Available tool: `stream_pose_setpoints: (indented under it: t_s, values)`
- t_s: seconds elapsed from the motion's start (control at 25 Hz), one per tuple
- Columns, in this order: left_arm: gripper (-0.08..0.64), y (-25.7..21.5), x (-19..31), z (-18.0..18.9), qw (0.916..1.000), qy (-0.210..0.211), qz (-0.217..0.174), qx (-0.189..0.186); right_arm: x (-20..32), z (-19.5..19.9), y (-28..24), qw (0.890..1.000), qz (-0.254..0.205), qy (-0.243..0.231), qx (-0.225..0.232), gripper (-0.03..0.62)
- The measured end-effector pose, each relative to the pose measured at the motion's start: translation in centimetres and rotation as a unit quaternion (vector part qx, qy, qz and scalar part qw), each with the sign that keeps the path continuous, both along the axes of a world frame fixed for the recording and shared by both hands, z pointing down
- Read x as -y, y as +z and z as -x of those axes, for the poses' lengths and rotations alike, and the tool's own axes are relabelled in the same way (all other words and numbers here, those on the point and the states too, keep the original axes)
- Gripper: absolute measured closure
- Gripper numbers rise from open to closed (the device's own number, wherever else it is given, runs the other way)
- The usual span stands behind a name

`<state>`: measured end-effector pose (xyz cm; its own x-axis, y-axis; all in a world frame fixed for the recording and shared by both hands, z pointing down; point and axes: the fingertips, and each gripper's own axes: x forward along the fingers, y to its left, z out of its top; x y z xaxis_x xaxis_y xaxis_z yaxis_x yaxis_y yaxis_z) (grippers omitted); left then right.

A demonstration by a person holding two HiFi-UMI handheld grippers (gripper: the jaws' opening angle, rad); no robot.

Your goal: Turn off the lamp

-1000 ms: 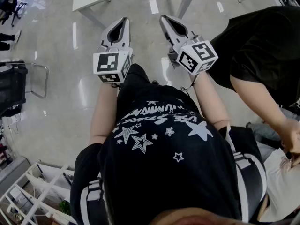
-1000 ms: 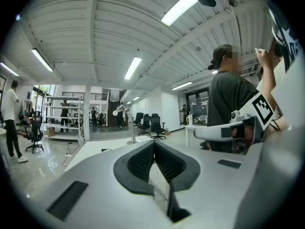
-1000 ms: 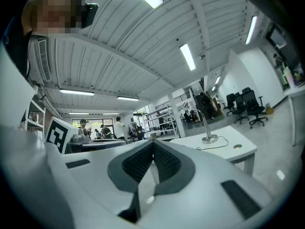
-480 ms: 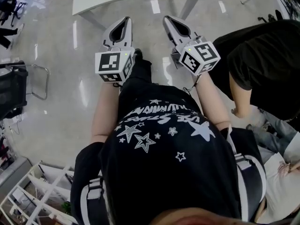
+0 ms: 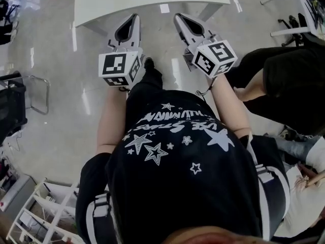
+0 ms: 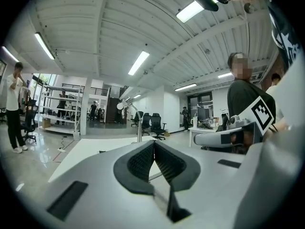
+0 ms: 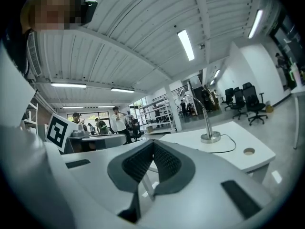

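Ahead of the jaws and slightly to their right, well apart from them, the lamp is standing on the white desk, its curved neck rising from a round base. Both the left gripper and the right gripper are pointing level, jaws pressed together and holding nothing. Closing that gap looks like the step in hand. No switch is showing yet, so aiming the right gripper at the base and keeping its jaws closed for pressing seems wise.
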<state>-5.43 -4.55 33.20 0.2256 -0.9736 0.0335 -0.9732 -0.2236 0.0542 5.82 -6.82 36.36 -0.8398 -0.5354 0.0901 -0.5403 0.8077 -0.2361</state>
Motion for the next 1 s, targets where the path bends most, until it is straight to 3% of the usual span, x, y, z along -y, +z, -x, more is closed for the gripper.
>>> stream_pose_setpoints:
  t_s: [0.44, 0.76, 1.0]
  values:
    - [0.549, 0.8, 11.3, 6.8, 0.9985, 0.051, 0.017, -0.012, 11.3, 7.9, -0.1, 0.999, 0.018, 0.036, -0.011, 0.586]
    - [0.549, 5.0, 18.8, 8.5, 0.9943, 0.086, 0.061, -0.018, 18.5, 10.4, 2.2, 0.996, 0.032, 0.072, -0.027, 0.586]
    - [0.549, 6.6, 20.3, 9.2, 0.9908, 0.103, 0.086, -0.021, 19.5, 11.2, 2.9, 0.995, 0.045, 0.081, -0.044, 0.587]
